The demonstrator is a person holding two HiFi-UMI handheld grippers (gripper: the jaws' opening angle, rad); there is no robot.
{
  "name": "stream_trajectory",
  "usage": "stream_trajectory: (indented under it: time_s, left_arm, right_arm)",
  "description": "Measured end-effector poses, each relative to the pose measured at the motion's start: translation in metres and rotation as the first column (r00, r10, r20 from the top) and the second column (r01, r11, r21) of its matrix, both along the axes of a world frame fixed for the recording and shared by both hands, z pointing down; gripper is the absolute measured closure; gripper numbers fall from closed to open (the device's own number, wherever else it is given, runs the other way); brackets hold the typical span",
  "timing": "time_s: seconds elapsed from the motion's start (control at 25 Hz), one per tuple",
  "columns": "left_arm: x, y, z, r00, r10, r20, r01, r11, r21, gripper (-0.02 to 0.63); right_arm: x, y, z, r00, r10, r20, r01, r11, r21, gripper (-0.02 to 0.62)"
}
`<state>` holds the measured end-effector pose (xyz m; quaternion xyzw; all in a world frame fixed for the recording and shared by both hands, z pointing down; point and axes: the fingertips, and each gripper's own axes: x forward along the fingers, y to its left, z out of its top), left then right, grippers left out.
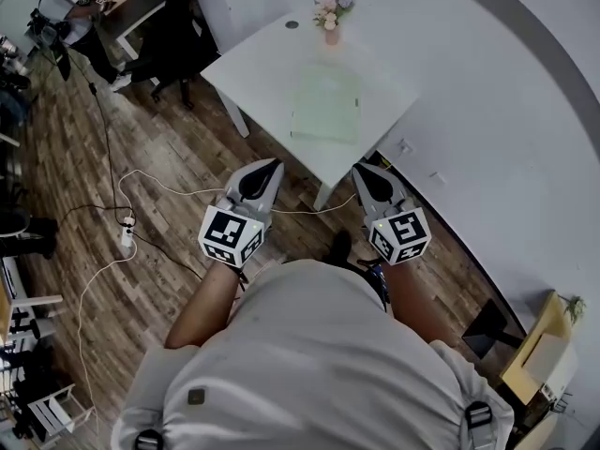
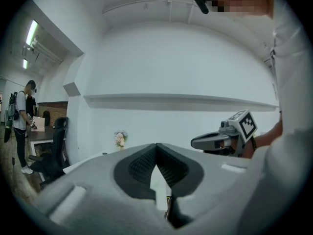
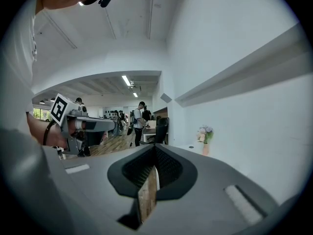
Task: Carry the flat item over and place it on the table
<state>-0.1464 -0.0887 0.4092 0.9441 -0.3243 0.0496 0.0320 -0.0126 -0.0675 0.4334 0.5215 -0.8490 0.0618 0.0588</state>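
Observation:
A pale green flat item point(image 1: 325, 103) lies in the middle of the white table point(image 1: 262, 54), apart from both grippers. My left gripper point(image 1: 273, 164) hangs just short of the table's near edge, jaws together and nothing between them. My right gripper point(image 1: 358, 169) is level with it, by the table's near corner, also shut and empty. In the left gripper view its own jaws point(image 2: 156, 146) meet at the tip, with the right gripper point(image 2: 195, 142) off to the side. The right gripper view shows its jaws point(image 3: 155, 146) closed and the left gripper point(image 3: 111, 125) alongside.
A pink vase of flowers point(image 1: 330, 12) and a small dark disc point(image 1: 292, 24) stand at the table's far end. A black office chair point(image 1: 178, 45) sits left of the table. Cables and a power strip point(image 1: 127, 235) lie on the wooden floor. A person point(image 1: 66, 12) stands far left.

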Motion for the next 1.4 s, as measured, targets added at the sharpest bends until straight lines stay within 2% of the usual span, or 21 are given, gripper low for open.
stream_trajectory:
  time_s: [0.24,0.48,1.4]
  left_arm:
    - [-0.042,0.030,0.001,1.000,-0.004,-0.012,0.004,1.000,0.002,0.606]
    - [-0.064,0.053,0.002,0.999,-0.014,-0.031,0.014,1.000,0.007,0.606]
    - [-0.081,0.064,0.001,0.998,-0.010,-0.058,0.010,1.000,0.011,0.606]
  right_arm:
    - [-0.038,0.033,-0.005,1.000,0.020,0.003,-0.020,0.999,0.025,0.586]
    - [-0.062,0.061,-0.009,1.000,0.017,0.000,-0.017,0.998,0.055,0.586]
    - [-0.076,0.075,-0.025,0.999,0.035,-0.029,-0.032,0.995,0.099,0.586]
